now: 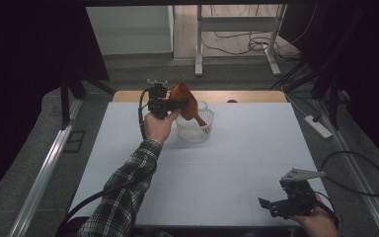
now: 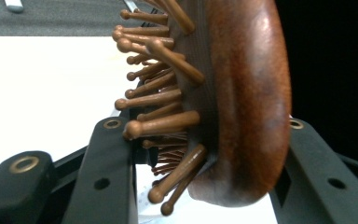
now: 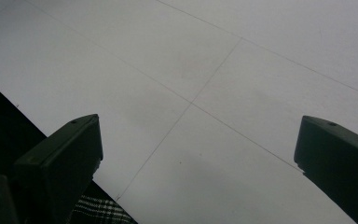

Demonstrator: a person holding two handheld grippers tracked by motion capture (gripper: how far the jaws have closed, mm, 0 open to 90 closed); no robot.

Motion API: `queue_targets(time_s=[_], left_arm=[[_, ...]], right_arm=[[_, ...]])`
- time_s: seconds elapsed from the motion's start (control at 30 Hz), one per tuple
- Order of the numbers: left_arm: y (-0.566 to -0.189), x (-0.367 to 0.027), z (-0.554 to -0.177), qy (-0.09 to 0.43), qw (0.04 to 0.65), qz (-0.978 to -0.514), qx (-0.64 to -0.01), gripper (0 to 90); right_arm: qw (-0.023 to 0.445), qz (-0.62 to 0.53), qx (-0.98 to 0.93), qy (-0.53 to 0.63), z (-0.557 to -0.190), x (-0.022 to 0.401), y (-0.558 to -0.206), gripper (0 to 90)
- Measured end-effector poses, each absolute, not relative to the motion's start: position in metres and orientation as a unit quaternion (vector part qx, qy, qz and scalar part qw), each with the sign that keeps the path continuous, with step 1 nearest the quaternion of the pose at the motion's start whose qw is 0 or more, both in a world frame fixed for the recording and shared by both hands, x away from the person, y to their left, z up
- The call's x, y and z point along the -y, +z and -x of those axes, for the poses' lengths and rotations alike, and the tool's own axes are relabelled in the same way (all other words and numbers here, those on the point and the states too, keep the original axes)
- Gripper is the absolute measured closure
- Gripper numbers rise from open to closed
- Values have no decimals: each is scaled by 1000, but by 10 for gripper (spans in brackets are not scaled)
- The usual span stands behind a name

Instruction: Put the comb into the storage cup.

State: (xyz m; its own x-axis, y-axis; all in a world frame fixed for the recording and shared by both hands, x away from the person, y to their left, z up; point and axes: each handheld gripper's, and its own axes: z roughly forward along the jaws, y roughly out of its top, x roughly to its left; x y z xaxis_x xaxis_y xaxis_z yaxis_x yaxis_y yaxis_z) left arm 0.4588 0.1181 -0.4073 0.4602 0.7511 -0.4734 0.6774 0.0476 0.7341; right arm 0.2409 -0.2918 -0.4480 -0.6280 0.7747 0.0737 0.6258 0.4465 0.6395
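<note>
- Brown wood sits between the jaws of your left gripper: they are clamped on the head of a wooden hairbrush, one jaw against its round-tipped pins, the other against its smooth back.
- You hold the brush above a clear plastic basket at the far middle of the table; its handle slants down into the basket.
- Your right gripper hangs over the near right corner, jaws spread wide with nothing between them, well apart from the brush.
- No label or writing can be read on the brush or the basket.
- The table is covered in white sheets with thin seams; a wooden edge shows at its far side.
- Beyond it you see a dark room, metal frame legs, loose cables and a power strip on the floor.
</note>
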Motion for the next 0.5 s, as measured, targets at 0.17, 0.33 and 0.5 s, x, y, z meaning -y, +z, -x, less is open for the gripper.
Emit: queue_targets(time_s=[0.17,0.33,0.5], left_arm=[[-413,-118,-459,32,504,-687,-523,583],[-419,-118,-459,29,504,-685,-525,582],[-425,-120,-457,29,506,-677,-533,580]], right_arm=[[118,-413,-844,321,-241,291,-448,15],[117,-412,-845,320,-241,291,-448,15],[116,-411,-847,318,-241,290,-449,17]])
